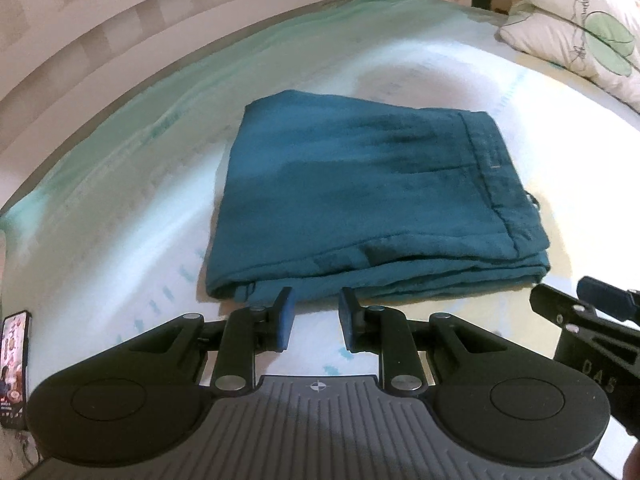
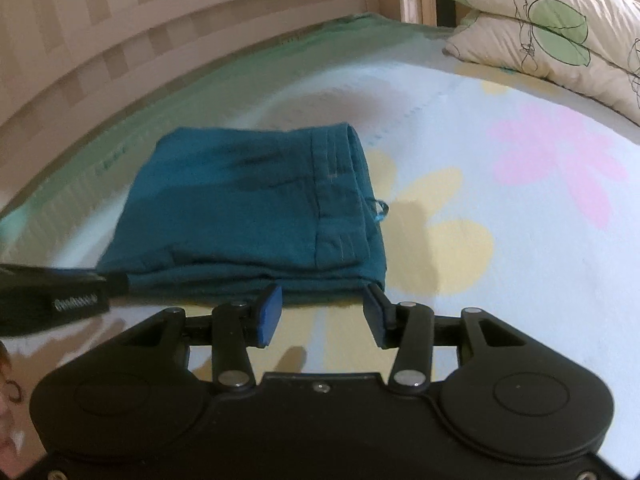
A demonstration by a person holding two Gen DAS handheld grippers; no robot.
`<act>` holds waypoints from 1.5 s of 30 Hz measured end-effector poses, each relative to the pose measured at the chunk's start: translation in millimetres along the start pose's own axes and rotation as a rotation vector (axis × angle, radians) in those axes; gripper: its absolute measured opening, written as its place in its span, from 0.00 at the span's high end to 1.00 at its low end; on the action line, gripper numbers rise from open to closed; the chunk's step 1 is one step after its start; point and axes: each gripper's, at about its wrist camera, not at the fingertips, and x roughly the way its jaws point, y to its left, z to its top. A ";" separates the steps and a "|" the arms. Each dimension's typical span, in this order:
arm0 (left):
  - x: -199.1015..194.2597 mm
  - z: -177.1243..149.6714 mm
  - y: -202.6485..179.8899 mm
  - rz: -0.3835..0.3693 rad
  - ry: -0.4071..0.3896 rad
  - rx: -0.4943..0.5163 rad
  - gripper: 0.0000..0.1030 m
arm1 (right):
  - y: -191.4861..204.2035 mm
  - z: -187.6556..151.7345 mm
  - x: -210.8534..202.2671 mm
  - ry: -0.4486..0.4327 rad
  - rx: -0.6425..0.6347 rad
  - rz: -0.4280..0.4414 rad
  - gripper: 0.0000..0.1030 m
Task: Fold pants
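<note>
Plainly, the folded teal pants (image 1: 372, 204) lie mid-frame on the bed (image 1: 460, 88), their lower layers hidden under the top fold. The left claw (image 1: 316, 320) stands narrowly parted and the right claw (image 2: 322, 314) wider, both empty just short of the near hem. At lower left a phone (image 1: 16, 368) is cut off, its screen too small to read, and pillows (image 2: 560, 24) run off the upper right.

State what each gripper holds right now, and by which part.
Nothing. The left gripper and the right gripper both stand open just short of the folded pants' near edge.
</note>
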 end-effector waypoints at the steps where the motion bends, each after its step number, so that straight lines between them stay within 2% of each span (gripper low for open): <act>1: 0.5 -0.6 0.9 0.004 0.005 -0.002 0.77 | 0.3 -1.4 1.1 0.005 -0.005 -0.001 0.48; 11: 4.4 -0.3 2.2 0.026 0.018 0.014 0.77 | 1.9 -3.3 0.0 0.013 -0.011 -0.011 0.44; 14: 4.5 1.4 -0.6 0.037 -0.004 0.032 0.77 | 2.6 -3.0 -0.4 0.010 -0.010 -0.011 0.44; 19: 10.5 3.8 -1.3 0.096 -0.089 0.093 0.77 | 0.4 -3.5 0.2 0.017 -0.001 -0.006 0.44; 21: 13.3 2.9 -0.1 0.103 -0.095 0.102 0.77 | -0.6 -4.1 0.8 0.019 0.004 -0.007 0.44; 31: 22.3 -4.8 4.2 0.084 -0.047 0.103 0.77 | -1.1 -4.2 2.7 0.018 0.011 -0.014 0.44; 32: 22.1 -5.3 4.0 0.094 -0.018 0.114 0.77 | -1.2 -4.5 2.9 0.018 0.011 -0.014 0.44; 45: 27.4 -8.5 1.3 0.076 0.033 0.143 0.77 | 1.4 -7.2 6.6 0.032 0.011 -0.019 0.44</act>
